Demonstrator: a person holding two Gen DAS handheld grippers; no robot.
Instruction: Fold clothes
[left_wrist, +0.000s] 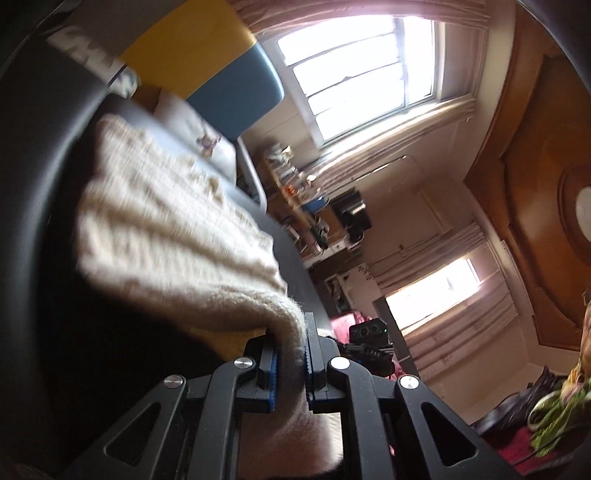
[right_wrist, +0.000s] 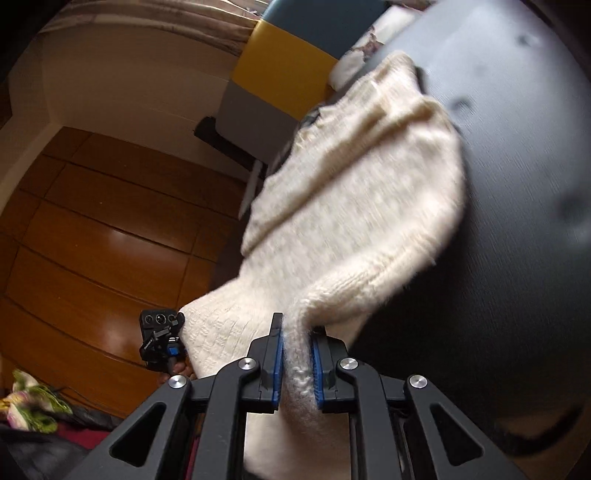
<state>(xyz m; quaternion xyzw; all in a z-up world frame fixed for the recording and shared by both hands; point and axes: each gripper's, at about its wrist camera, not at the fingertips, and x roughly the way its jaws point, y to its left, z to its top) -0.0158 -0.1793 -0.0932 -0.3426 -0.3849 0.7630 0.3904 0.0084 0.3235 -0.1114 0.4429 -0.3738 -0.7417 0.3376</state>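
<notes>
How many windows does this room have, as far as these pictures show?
2. A large window sits at the top of the left wrist view; a smaller window sits lower right. Others may be out of view.

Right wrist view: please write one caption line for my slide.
Right claw pinches a cream knit sweater at its edge, lifting it off the dark table.

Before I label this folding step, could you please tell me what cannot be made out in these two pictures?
- Left wrist view: the sweater's far part is blurred by motion.
- Right wrist view: the sweater's lower end is cut off by the bottom edge, behind the right gripper.
- Both views: the sweater's overall shape, whether sleeve or hem, cannot be told.
</notes>
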